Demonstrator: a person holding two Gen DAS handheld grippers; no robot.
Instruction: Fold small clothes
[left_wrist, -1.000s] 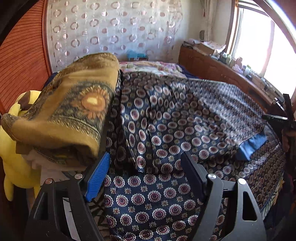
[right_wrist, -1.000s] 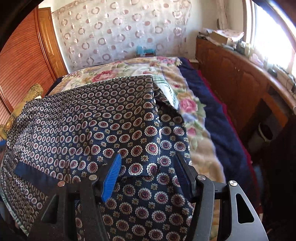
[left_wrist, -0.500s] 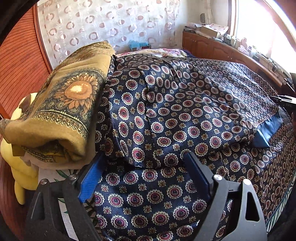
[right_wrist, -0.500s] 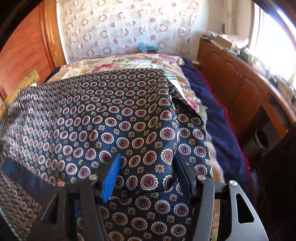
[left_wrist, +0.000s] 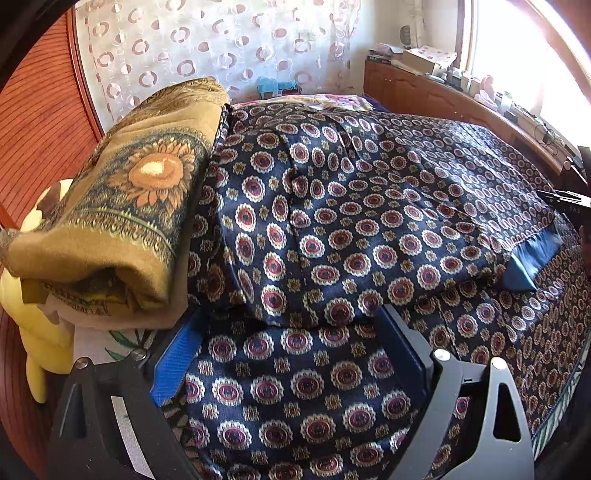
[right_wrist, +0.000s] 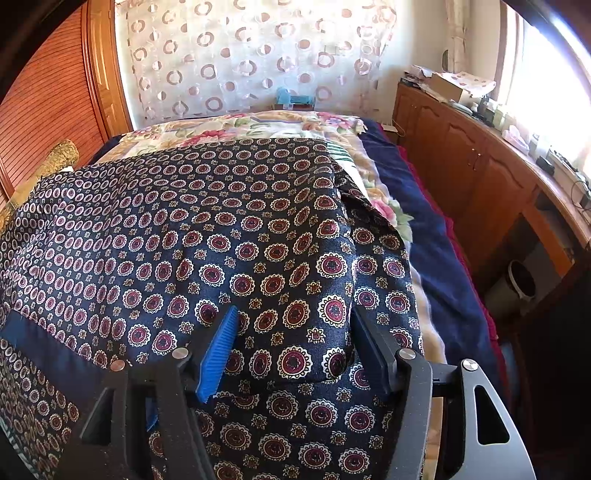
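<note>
A navy garment with red-and-cream medallions (left_wrist: 351, 229) lies spread on the bed, its upper layer folded over the lower one, with a plain blue band (left_wrist: 532, 258) at the fold's right end. It also fills the right wrist view (right_wrist: 221, 240). My left gripper (left_wrist: 291, 332) is open, low over the garment's near left part, fingers either side of the folded edge. My right gripper (right_wrist: 295, 332) is open, low over the near right part, cloth bulging between its fingers.
A folded ochre sunflower blanket (left_wrist: 122, 206) sits stacked at the left, over a yellow plush toy (left_wrist: 33, 332). A floral bedspread (right_wrist: 236, 129) and dark blue blanket (right_wrist: 436, 251) lie beyond. A wooden cabinet (right_wrist: 480, 177) runs along the right; a patterned curtain (right_wrist: 240, 55) hangs behind.
Both grippers have moved forward and lower over the garment. The folded upper layer now lies flatter and nearer the fingers. Both stayed open.
</note>
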